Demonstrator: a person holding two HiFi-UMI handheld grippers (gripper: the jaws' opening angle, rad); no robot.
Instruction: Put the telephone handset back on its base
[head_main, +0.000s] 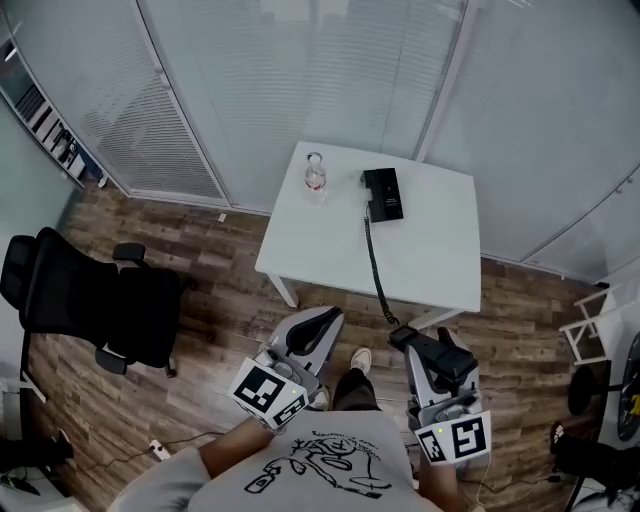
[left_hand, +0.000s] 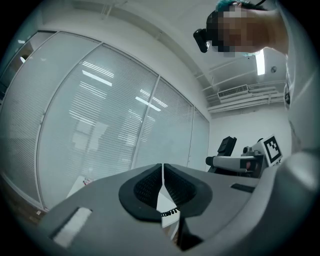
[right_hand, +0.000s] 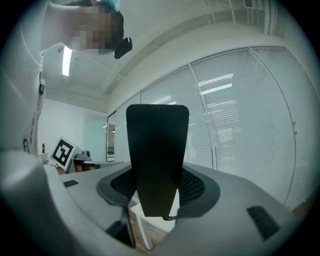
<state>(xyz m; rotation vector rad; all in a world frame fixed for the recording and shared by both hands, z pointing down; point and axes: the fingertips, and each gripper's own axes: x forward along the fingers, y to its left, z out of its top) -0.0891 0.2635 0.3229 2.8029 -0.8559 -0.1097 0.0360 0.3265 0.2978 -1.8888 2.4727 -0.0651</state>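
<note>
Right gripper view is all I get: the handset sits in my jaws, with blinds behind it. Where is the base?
Observer: The base lies on the white table, towards its far side, ahead of you in the head view.
Operator: Anything near it?
Observer: A clear bottle stands left of the base, apart from it.
Operator: And the other gripper?
Observer: The left gripper is shut, with nothing between its jaws.

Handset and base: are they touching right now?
Apart. The head view shows the handset held in the right tongs off the table, joined to the base only by the coiled cord.
</note>
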